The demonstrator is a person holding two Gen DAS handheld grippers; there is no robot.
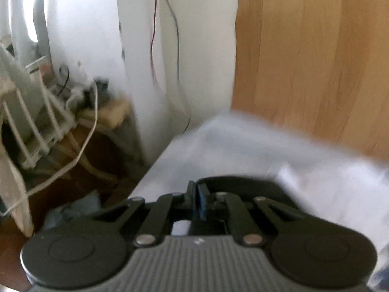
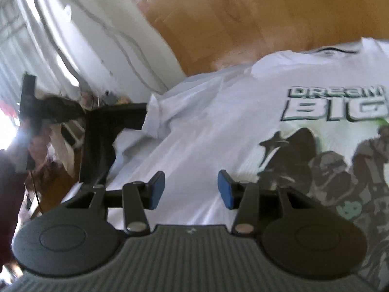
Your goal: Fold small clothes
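blur hides whether left gripper (image 1: 198,203) pinches white t-shirt (image 2: 206,126).

left wrist view smeared by motion; white cloth (image 1: 255,150) ahead of the left gripper (image 1: 198,200) shows no print or seam, its right side cut by the frame. whether fabric sits between the closed pads cannot be told. clutter (image 1: 43,112) at left too blurred to name. right wrist view: t-shirt (image 2: 206,126) print cut at right edge, last letters lost; dark frame (image 2: 97,133) at left partly covered by the sleeve.
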